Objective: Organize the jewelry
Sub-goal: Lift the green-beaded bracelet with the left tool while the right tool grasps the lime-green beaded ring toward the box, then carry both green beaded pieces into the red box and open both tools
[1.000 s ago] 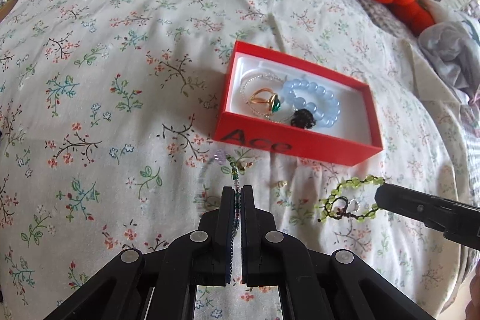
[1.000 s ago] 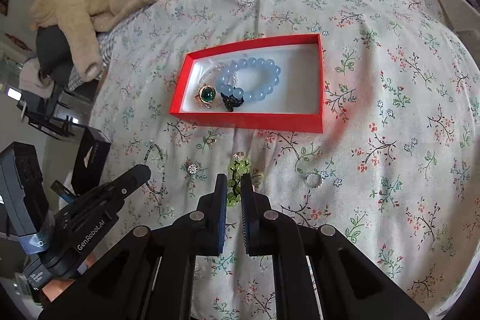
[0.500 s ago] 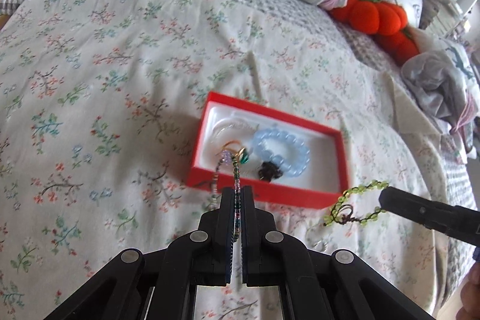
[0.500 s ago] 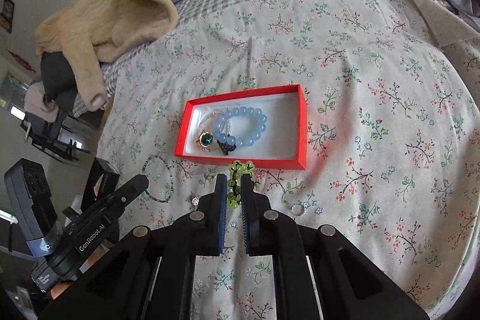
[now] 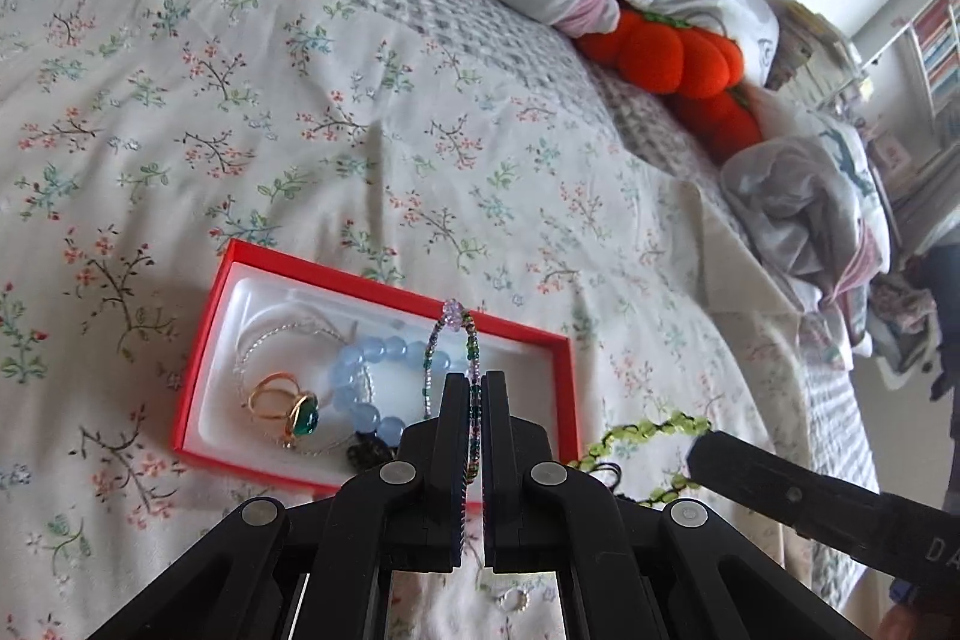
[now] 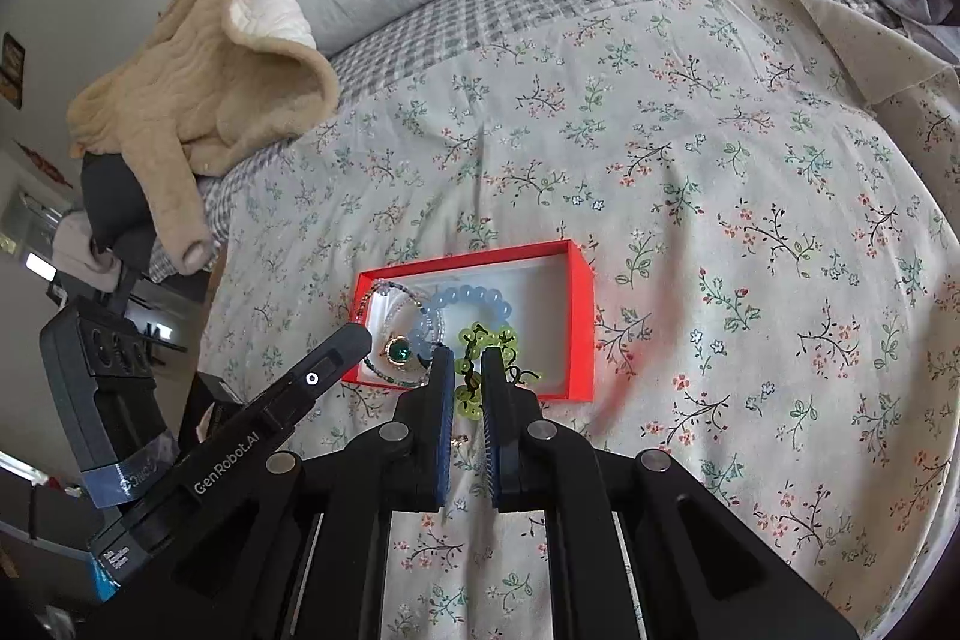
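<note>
Seed-bead bracelet (image 5: 465, 358) clamped in left hand-held gripper (image 5: 472, 388), over red box (image 5: 210, 316).

"GenRobot.AI" — white print on left gripper (image 6: 354, 340) body; "DA" on right gripper (image 5: 699, 451).

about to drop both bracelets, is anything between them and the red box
Nothing visible. The left gripper holds the seed-bead bracelet and the right gripper the green bead bracelet over the open red box.
</note>
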Motion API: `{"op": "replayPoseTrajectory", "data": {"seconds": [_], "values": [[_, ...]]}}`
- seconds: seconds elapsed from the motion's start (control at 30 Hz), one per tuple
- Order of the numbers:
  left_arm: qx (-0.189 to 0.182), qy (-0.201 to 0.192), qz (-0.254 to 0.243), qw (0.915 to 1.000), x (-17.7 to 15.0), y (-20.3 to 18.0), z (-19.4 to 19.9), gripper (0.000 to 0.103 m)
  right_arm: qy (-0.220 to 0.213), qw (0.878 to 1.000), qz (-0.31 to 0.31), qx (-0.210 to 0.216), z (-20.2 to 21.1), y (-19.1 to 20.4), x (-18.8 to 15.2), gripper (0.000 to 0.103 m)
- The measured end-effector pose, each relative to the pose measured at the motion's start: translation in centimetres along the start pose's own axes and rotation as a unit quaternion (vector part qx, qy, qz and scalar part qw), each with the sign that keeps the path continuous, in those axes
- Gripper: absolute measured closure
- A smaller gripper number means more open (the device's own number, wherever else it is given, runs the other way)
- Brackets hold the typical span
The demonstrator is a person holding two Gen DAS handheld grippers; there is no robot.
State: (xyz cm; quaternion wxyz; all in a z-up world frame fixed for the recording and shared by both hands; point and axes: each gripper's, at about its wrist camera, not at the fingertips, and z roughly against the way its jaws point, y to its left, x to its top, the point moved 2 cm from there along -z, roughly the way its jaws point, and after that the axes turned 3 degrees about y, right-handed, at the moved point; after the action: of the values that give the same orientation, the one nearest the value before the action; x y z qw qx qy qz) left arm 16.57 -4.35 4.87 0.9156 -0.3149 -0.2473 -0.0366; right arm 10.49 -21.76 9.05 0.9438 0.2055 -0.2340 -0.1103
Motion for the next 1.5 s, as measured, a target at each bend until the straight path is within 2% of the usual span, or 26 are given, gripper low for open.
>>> {"op": "replayPoseTrajectory", "data": {"seconds": [0.1, 0.17, 0.23, 0.33, 0.37, 0.43, 0.47, 0.5, 0.63, 0.77, 0.9, 1.0, 1.07, 1.2, 1.27, 1.5], "values": [[0.033, -0.003, -0.001, 0.9994, 0.3, 1.2, -0.7, 0.103, -0.003, 1.0, -0.003, -0.001, -0.1, -0.3, 0.3, 0.094], [0.069, -0.003, -0.01, 0.9976, 0.4, 2.1, -1.2, 0.103, -0.006, 1.0, -0.003, -0.003, -0.1, -0.4, 0.5, 0.094], [0.106, 0.001, -0.023, 0.9941, 0.4, 2.7, -1.7, 0.103, -0.008, 1.0, -0.003, -0.004, -0.2, -0.4, 0.6, 0.094], [0.141, 0.011, -0.034, 0.9893, 0.3, 3.2, -2.1, 0.103, -0.011, 1.0, -0.003, -0.008, -0.5, -0.3, 0.8, 0.094], [0.142, 0.015, -0.034, 0.9891, 0.2, 3.3, -2.0, 0.103, -0.012, 1.0, -0.003, -0.009, -0.6, -0.3, 0.8, 0.094], [0.138, 0.016, -0.038, 0.9896, 0.1, 3.1, -1.6, 0.089, -0.011, 1.0, -0.005, -0.01, -1.0, -0.2, 1.0, 0.094], [0.14, 0.012, -0.04, 0.9893, 0.0, 3.0, -1.2, 0.077, -0.01, 1.0, -0.005, -0.011, -1.1, -0.2, 1.0, 0.094], [0.144, 0.007, -0.043, 0.9886, 0.0, 2.9, -0.8, 0.07, -0.01, 1.0, -0.004, -0.013, -1.3, -0.1, 1.1, 0.094], [0.155, 0.006, -0.041, 0.9871, -0.3, 3.3, 0.6, 0.068, -0.011, 1.0, -0.002, -0.023, -1.9, 0.2, 1.3, 0.094], [0.174, 0.012, -0.018, 0.9845, -1.4, 4.9, 2.1, 0.056, -0.008, 1.0, 0.005, -0.03, -2.8, 1.0, 1.5, 0.094], [0.185, 0.025, 0.009, 0.9824, -2.3, 6.7, 2.9, 0.055, -0.015, 0.999, 0.025, -0.017, -3.2, 2.6, 1.7, 0.094], [0.194, 0.03, 0.008, 0.9805, -2.7, 7.3, 3.1, 0.051, -0.026, 0.999, 0.046, 0.016, -3.5, 4.0, 1.8, 0.094], [0.202, 0.033, 0.005, 0.9788, -2.9, 7.6, 3.2, 0.05, -0.013, 0.998, 0.062, 0.021, -4.6, 4.5, 1.8, 0.094], [0.206, 0.041, 0.009, 0.9776, -3.3, 8.0, 3.3, 0.05, 0.028, 0.997, 0.06, -0.05, -7.5, 3.2, 1.3, 0.094], [0.205, 0.039, 0.011, 0.978, -3.4, 8.0, 3.5, 0.05, 0.036, 0.997, 0.051, -0.055, -8.0, 2.2, 1.3, 0.094], [0.206, 0.042, 0.009, 0.9776, -3.5, 7.9, 3.6, 0.05, 0.021, 0.995, 0.053, -0.086, -7.5, 0.5, 1.4, 0.093]]}}
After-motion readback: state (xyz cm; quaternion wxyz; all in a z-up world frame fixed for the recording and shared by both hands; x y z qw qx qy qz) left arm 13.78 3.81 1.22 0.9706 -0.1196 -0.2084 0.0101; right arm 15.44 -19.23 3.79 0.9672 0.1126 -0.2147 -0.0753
